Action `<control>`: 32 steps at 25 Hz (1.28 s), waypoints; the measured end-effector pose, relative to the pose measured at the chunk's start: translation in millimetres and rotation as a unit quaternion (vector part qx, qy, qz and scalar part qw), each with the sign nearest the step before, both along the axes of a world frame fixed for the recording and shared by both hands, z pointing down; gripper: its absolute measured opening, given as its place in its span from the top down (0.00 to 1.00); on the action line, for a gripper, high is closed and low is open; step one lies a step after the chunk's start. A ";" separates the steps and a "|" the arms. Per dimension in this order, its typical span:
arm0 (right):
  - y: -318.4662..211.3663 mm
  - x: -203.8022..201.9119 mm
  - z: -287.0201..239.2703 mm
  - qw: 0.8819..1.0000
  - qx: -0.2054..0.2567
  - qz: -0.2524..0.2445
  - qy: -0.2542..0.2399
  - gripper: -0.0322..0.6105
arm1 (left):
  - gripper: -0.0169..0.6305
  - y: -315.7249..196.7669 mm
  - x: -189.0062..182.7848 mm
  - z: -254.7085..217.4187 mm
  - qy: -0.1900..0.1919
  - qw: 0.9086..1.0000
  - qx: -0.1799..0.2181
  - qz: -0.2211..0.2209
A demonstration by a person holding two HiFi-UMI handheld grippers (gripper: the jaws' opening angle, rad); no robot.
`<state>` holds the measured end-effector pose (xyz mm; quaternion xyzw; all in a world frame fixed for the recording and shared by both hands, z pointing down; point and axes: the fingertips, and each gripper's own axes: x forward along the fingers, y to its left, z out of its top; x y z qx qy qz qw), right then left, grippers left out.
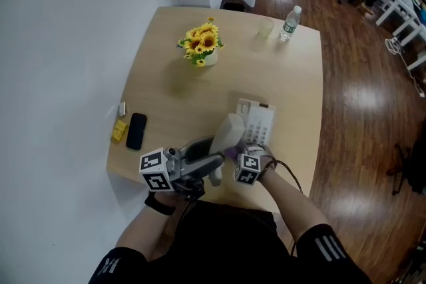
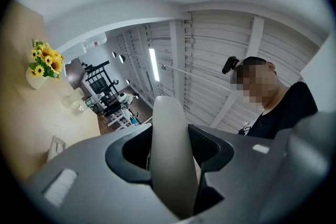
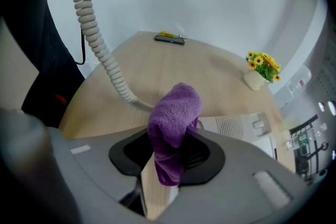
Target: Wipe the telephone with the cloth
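Note:
A white telephone base [image 1: 256, 122] lies on the wooden table [image 1: 173, 86]. Its white handset [image 1: 228, 134] is lifted off and tilted upward, with my left gripper [image 1: 214, 160] shut on its lower part. In the left gripper view the handset [image 2: 170, 155] fills the gap between the jaws and points toward the ceiling. My right gripper [image 1: 235, 155] is just right of the handset, shut on a purple cloth [image 3: 176, 115]. The bunched cloth sticks out past the jaws, above the table beside the base [image 3: 239, 126]. The coiled cord [image 3: 97, 42] hangs down to the left of it.
A pot of sunflowers [image 1: 202, 44] stands at mid table. A water bottle [image 1: 289, 23] and a clear cup [image 1: 265, 28] sit at the far edge. A black mobile phone [image 1: 136, 131] and a yellow item [image 1: 119, 130] lie near the left edge.

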<state>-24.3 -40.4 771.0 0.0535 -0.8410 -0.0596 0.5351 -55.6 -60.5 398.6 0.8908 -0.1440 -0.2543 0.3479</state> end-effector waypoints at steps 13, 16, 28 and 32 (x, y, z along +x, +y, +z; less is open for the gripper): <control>40.5 19.2 -60.2 0.980 -0.086 0.133 -0.125 0.73 | 0.65 -9.6 8.9 19.8 -0.054 0.999 -0.005 -0.005; 34.9 36.3 -83.9 0.967 -0.076 0.184 -0.157 0.73 | 0.65 -22.7 13.5 37.4 -0.100 0.995 -0.014 -0.023; -1.0 83.6 -168.8 0.911 -0.038 0.309 -0.269 0.73 | 0.65 -86.4 15.3 164.6 -0.300 0.933 -0.129 -0.154; -8.1 95.2 -181.9 0.899 -0.038 0.328 -0.288 0.73 | 0.65 -100.7 26.4 207.6 -0.362 0.903 -0.154 -0.173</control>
